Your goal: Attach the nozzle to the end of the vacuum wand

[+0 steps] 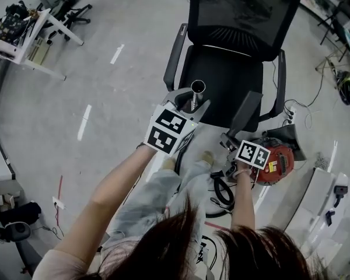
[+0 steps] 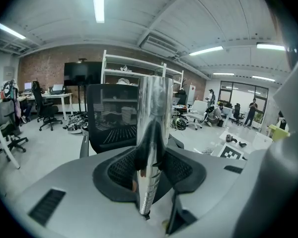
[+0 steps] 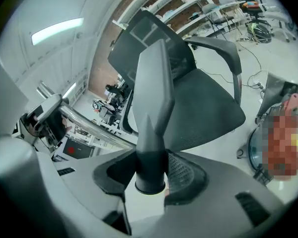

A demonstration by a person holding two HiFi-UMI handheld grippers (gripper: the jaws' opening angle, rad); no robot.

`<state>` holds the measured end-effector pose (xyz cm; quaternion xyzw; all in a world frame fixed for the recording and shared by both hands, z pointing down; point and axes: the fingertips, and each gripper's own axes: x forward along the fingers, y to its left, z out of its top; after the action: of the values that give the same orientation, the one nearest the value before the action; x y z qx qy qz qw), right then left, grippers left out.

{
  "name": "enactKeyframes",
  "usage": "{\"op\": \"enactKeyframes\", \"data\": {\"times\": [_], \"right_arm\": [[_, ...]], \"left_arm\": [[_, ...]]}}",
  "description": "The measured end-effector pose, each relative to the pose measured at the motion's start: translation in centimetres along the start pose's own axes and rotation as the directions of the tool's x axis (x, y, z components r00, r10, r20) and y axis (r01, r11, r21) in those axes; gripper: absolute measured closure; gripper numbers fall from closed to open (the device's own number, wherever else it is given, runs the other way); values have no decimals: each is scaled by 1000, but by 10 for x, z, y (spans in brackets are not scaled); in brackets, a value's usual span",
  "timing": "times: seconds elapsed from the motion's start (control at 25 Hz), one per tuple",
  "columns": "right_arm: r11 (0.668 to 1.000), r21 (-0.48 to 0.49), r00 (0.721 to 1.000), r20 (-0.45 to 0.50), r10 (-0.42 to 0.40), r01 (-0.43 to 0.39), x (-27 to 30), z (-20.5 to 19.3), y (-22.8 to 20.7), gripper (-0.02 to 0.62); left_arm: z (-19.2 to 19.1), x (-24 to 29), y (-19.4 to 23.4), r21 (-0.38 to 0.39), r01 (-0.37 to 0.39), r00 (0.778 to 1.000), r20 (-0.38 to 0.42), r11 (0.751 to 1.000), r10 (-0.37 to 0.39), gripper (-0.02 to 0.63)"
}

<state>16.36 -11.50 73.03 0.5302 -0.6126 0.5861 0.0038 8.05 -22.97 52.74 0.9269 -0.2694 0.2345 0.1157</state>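
Where the floor (image 1: pixel 114 92) lies open: left of the chair, wide and bare but for pale tape marks, out to a desk (image 1: pixel 32 39) at the far left edge.
Left gripper (image 2: pixel 151 171): jaws spread wide and clamped on the wand (image 2: pixel 153 128), one pad on each side of the shiny tube.
Wand: upright, open end on top, over the front left corner of the chair seat, between the left armrest and the seat's middle.
Chair (image 1: pixel 224 83): black, its mesh back at the top edge of the head view; armrests border the seat left and right, leaving little room beside both tools.
Gap: wand and nozzle are apart, with bare seat showing between them.
Right gripper (image 3: pixel 150 176): jaws closed on the nozzle (image 3: pixel 155 103) near its round collar, which hangs just below the pads.
Nozzle: dark grey, flat tip pointing up and away toward the chair back, over the seat's front right corner by the right armrest.
Vacuum (image 1: pixel 279 159): red body on the floor, just right of the right gripper.
Right edge: white boxes (image 1: pixel 318 194) crowd the floor beyond the vacuum.
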Motion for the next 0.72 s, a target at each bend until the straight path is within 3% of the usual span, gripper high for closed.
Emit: {"op": "enactKeyframes", "data": {"times": [0.36, 0.72], "right_arm": [[1000, -24, 994, 109, 21, -19, -38, 0, 73, 417], [996, -90, 967, 250, 47, -25, -76, 1, 147, 417]], "left_arm": [[-6, -30, -9, 41, 82, 997, -17, 996, -82, 449], [-14, -69, -18, 60, 129, 992, 5, 990, -129, 449]]}}
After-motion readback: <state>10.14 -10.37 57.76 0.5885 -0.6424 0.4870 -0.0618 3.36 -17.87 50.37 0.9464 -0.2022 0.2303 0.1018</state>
